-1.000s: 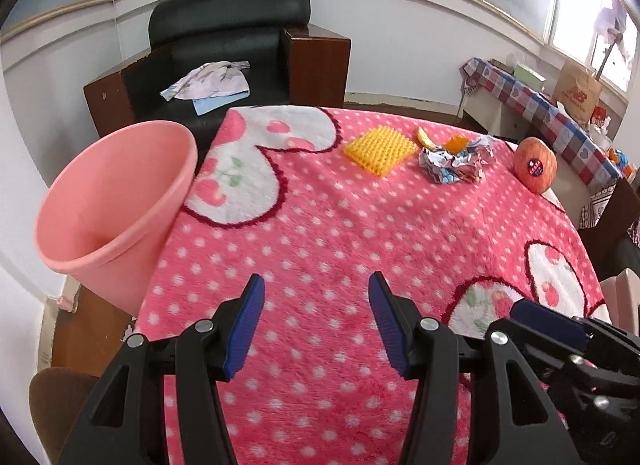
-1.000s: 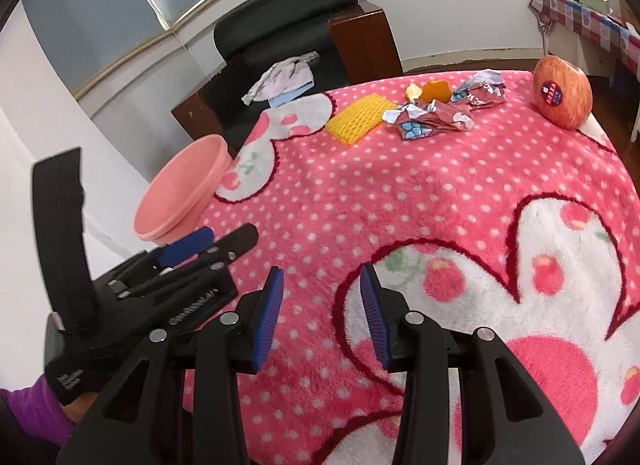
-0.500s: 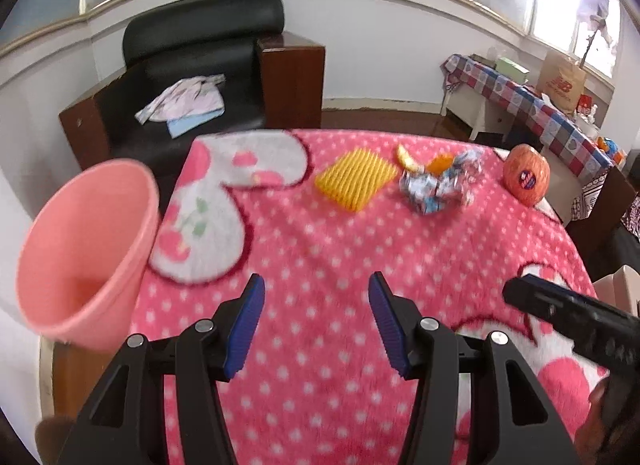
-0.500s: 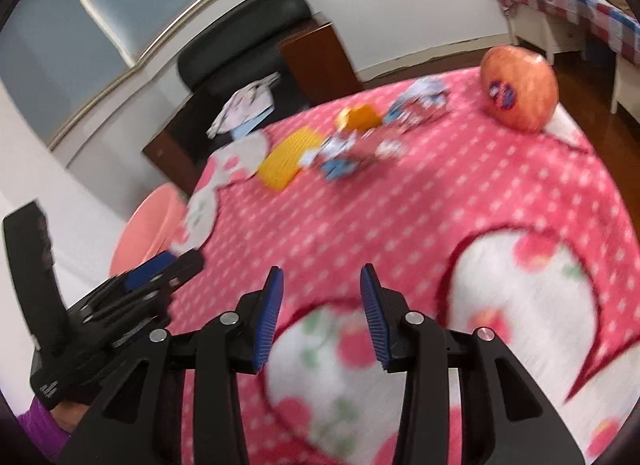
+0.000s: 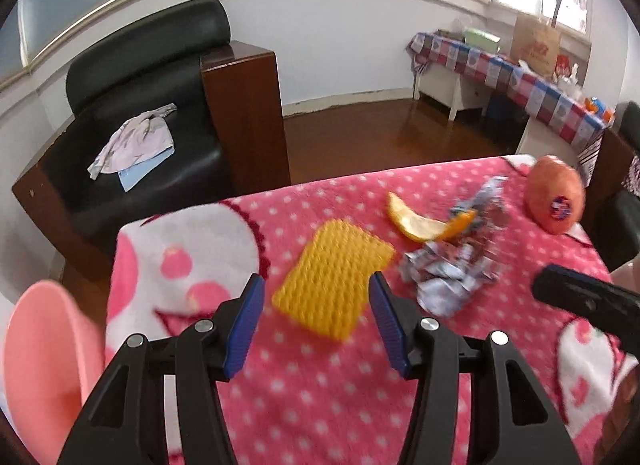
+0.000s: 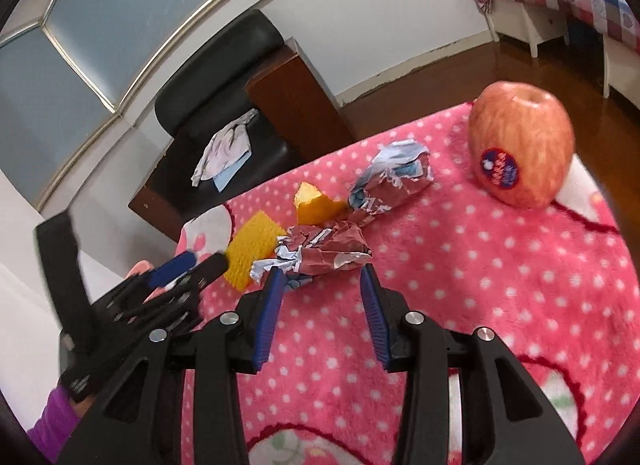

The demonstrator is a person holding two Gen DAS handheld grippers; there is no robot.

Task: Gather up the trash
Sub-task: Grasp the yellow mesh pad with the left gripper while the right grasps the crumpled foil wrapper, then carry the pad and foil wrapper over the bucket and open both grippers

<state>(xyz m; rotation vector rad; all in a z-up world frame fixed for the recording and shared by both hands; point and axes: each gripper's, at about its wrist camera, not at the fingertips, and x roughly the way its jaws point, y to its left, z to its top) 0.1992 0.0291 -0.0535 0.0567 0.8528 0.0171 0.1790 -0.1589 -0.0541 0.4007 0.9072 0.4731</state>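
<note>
Open pink blanket (image 6: pixel 500 285) lies clear before the right gripper (image 6: pixel 320 277). Ahead, crumpled wrappers (image 6: pixel 332 249), orange peel (image 6: pixel 316 207) and yellow foam net (image 5: pixel 332 285) crowd together; the apple (image 6: pixel 520 149) stands apart, right.

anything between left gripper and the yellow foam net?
Nothing visible. The left gripper is open with the yellow foam net straight ahead on the pink blanket, bare blanket between. Crumpled wrappers lie to its right, off the line.

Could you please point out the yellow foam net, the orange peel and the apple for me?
yellow foam net (image 5: pixel 334 279), left wrist view, middle of its ribbed top face.
orange peel (image 5: pixel 418 227), left wrist view, pale inner side of the curved strip.
apple (image 6: pixel 520 145), right wrist view, middle of its skin above the sticker.
</note>
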